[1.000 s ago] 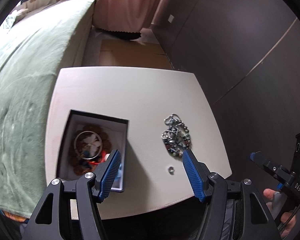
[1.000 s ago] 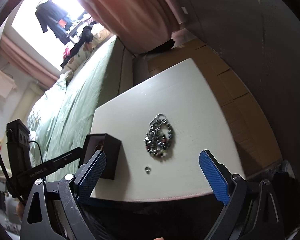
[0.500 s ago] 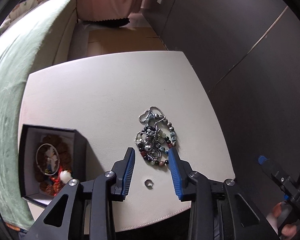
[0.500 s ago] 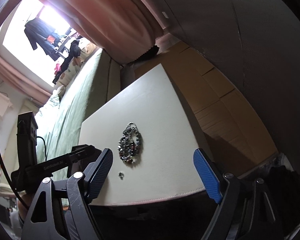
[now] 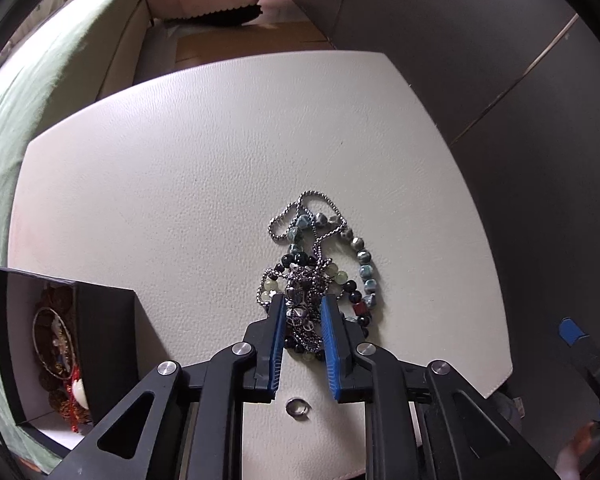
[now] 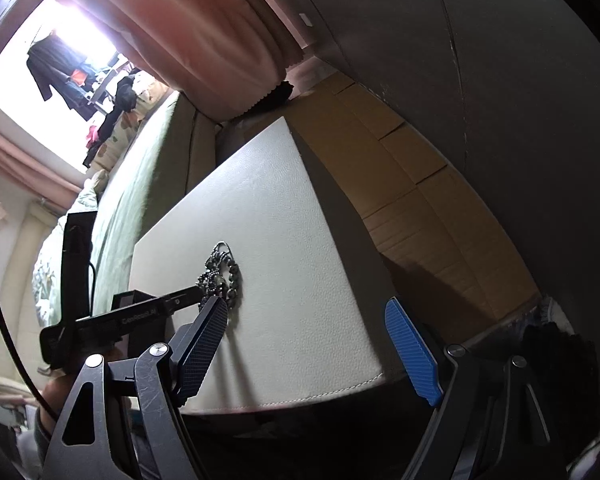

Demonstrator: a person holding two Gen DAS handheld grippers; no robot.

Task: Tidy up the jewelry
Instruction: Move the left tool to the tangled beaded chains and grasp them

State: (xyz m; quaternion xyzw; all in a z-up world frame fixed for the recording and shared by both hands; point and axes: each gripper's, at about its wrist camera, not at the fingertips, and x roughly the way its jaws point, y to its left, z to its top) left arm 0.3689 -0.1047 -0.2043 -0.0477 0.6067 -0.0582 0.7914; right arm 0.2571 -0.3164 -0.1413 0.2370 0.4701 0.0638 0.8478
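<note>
Left gripper [image 5: 302, 316], black-framed with blue ribbed pads, narrowed almost to closing around the middle of a tangled heap of silver ball chain and grey, green and dark stone beads [image 5: 320, 272]; pads pressed against both flanks of the tangle, heap apparently not yet lifted off the white leather-textured tabletop [image 5: 180, 168]; right gripper [image 6: 308, 344] spread wide and empty, held off the table's near edge. Just short of the left fingers, a small silver ring [image 5: 297, 407] lying loose on the tabletop; off to the left, an open black square box with pale lining [image 5: 104, 320], already holding a thin metal bangle and brown beads. Judged partly done: some pieces boxed; tangle and ring yet to go in; chain likely to trail or snag on lifting.
</note>
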